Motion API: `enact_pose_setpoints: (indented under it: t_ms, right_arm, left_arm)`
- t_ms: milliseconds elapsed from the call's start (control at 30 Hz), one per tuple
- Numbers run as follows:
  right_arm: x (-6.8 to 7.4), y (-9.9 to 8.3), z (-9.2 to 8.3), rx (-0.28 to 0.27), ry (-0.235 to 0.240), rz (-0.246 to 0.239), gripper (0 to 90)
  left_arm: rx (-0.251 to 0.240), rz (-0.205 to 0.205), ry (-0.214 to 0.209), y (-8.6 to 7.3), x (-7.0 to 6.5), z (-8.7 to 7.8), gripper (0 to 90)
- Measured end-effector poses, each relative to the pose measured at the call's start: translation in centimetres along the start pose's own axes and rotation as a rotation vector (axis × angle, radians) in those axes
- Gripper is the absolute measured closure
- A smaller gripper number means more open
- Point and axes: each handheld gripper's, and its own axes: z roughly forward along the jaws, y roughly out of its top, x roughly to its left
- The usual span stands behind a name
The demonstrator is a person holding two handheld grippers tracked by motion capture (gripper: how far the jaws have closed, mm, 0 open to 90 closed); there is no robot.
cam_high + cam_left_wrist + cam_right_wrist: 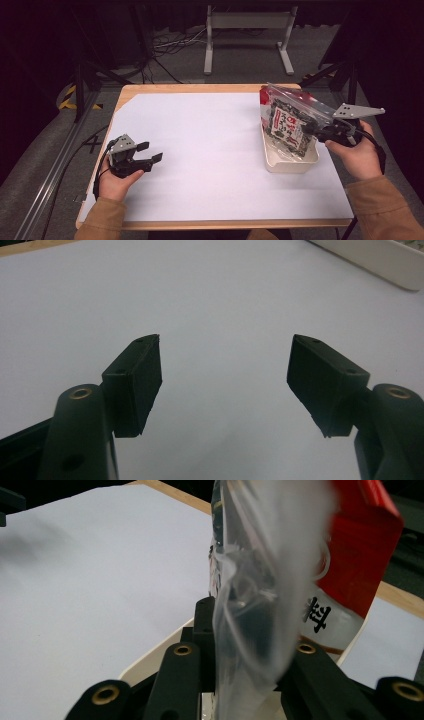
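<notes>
Right gripper (311, 129) holds a clear zip bag (292, 120) over the white tray (292, 162).

Its 2 fingers (205, 630) pinch the bag's plastic edge; the bag, with a red-and-dark snack packet (362, 535) inside, leans into the tray at the counter's (200, 145) right. The left gripper (150, 152) rests at the left, fingers (137, 382) wide apart, gripping nothing.

The white sheet (200, 150) lies bare across the frame's centre and left, open for passage. At right, the cream tray (292, 162) and the clear bag (290, 120) held above it block the way.
</notes>
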Motion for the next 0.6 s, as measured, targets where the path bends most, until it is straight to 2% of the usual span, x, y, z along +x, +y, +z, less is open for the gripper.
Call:
enact_pose_setpoints:
  t_ms: [267,400,467,600]
  right_arm:
    - [-0.7,-1.0,0.2,0.008,0.025,0.038,75.6]
    - [-0.5,-1.6,0.2,-0.002,0.025,0.031,75.3]
    - [-0.4,-1.8,0.4,0.021,0.022,0.033,75.2]
    - [-0.5,-2.0,0.5,0.021,0.014,0.031,75.1]
  left_arm:
    - [-0.014,-0.014,0.000,0.1,0.0,-0.3,30.8]
    - [-0.013,-0.009,0.004,0.1,0.0,-0.3,30.8]
    - [-0.011,-0.016,0.004,0.0,0.0,-0.4,30.8]
    - [-0.017,-0.013,0.005,0.0,0.1,-0.6,30.8]
